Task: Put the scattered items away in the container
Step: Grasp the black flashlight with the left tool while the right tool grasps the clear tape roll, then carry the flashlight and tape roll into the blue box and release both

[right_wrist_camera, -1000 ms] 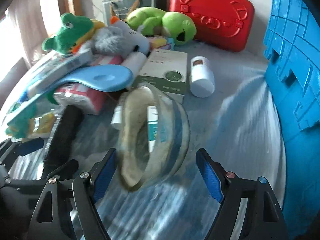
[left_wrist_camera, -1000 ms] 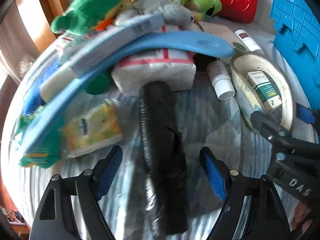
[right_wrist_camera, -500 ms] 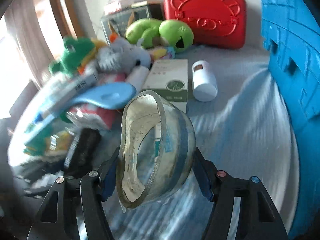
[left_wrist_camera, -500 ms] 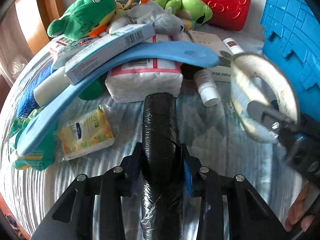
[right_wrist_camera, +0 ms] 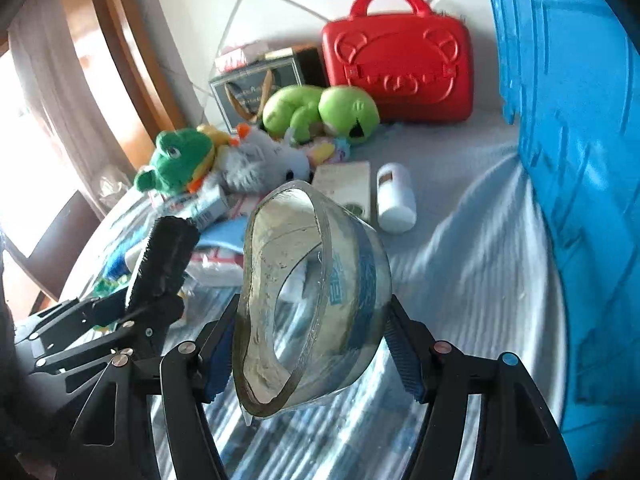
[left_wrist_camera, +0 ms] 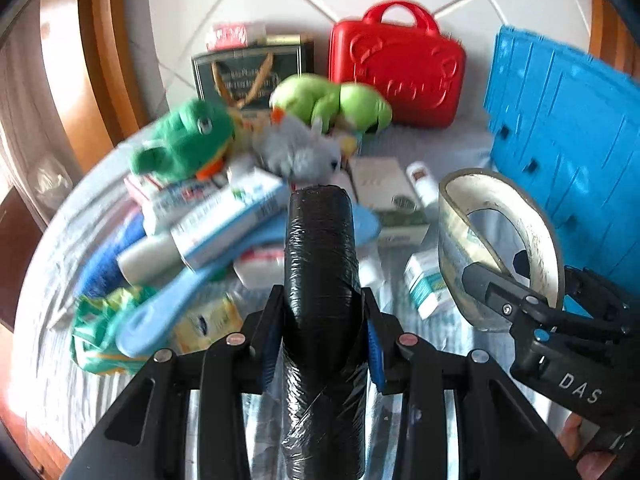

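Left wrist: left gripper clamping black roll

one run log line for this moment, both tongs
left tongs: shut on black roll | right tongs: shut on tape ring | blue crate: right

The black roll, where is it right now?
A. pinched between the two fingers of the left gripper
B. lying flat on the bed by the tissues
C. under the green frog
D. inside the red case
A: the black roll sits clamped in the left gripper, lifted off the cloth, while the right gripper holds the tape roll.
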A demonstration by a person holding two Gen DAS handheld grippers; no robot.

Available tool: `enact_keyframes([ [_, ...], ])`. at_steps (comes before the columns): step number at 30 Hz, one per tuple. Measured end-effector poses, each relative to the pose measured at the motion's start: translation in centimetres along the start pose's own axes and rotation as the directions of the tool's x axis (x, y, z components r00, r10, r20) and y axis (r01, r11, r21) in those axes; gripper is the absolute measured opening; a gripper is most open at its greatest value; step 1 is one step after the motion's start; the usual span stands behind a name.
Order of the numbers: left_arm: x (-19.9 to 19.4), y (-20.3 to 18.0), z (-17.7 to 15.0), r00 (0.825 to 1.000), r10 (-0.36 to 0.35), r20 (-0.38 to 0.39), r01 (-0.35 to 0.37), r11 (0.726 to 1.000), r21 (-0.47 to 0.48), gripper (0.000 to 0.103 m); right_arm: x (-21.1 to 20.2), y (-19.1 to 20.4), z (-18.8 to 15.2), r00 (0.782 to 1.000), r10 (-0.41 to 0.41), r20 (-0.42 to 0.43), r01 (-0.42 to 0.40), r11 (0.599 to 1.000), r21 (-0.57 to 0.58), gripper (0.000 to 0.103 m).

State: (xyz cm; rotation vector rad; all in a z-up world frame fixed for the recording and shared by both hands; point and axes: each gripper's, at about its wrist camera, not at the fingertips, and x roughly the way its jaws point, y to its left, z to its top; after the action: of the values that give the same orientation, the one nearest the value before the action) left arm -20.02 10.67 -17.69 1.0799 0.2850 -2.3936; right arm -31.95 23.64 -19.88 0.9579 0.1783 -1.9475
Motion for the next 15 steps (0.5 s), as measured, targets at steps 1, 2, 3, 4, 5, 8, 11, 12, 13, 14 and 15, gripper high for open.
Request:
enact_keyframes([
  [1,-0.9,0.1,0.6,1.000,-0.007,0.018,0.007,1.000,0.003,0.035,-1.0,0.5,0.5,1.000,-0.006,0.022,0.006,1.000,-0.008,0.066],
  [2,-1.9,0.3,1.1,0.999,-0.012,0.039,0.012,1.000,0.007,0.035,-2.0,1.0,1.0,0.999,-0.013,0.043,0.013,1.000,-0.014,0.066],
  [3,-2.9,0.5,1.6,0.998,-0.015,0.060,0.015,1.000,0.012,0.035,-3.1,1.4,1.5,0.998,-0.017,0.065,0.019,1.000,-0.019,0.066],
  [4,-4.0,0.6,2.2,0.996,-0.020,0.087,0.018,1.000,0.018,0.035,-4.2,1.9,1.9,0.996,-0.019,0.089,0.021,1.000,-0.021,0.066],
  [5,-5.1,0.6,2.9,0.993,-0.026,0.115,0.023,0.999,0.026,0.035,-5.3,2.4,2.4,0.994,-0.020,0.111,0.023,0.999,-0.023,0.066],
  [8,-8.3,0.5,4.5,0.981,-0.048,0.191,0.038,0.998,0.056,0.035,-8.6,3.9,4.0,0.983,-0.042,0.179,0.047,0.999,-0.027,0.066],
  [11,-11.1,0.4,5.7,0.964,-0.088,0.249,0.071,0.994,0.077,0.035,-11.9,5.3,5.1,0.969,-0.067,0.238,0.074,0.997,-0.020,0.066],
  [12,-11.9,0.3,6.0,0.958,-0.103,0.266,0.084,0.993,0.082,0.035,-12.8,5.6,5.2,0.964,-0.077,0.254,0.084,0.996,-0.018,0.066],
  [13,-12.9,0.3,6.4,0.951,-0.123,0.284,0.102,0.991,0.089,0.035,-14.0,6.0,5.4,0.957,-0.088,0.275,0.096,0.995,-0.015,0.066],
  [14,-13.7,0.1,6.7,0.943,-0.142,0.302,0.117,0.988,0.098,0.035,-15.3,6.3,5.6,0.950,-0.097,0.297,0.105,0.994,-0.010,0.066],
  [15,-14.4,-0.1,6.9,0.936,-0.156,0.315,0.128,0.986,0.108,0.035,-16.4,6.5,5.8,0.943,-0.108,0.315,0.115,0.993,-0.004,0.066],
])
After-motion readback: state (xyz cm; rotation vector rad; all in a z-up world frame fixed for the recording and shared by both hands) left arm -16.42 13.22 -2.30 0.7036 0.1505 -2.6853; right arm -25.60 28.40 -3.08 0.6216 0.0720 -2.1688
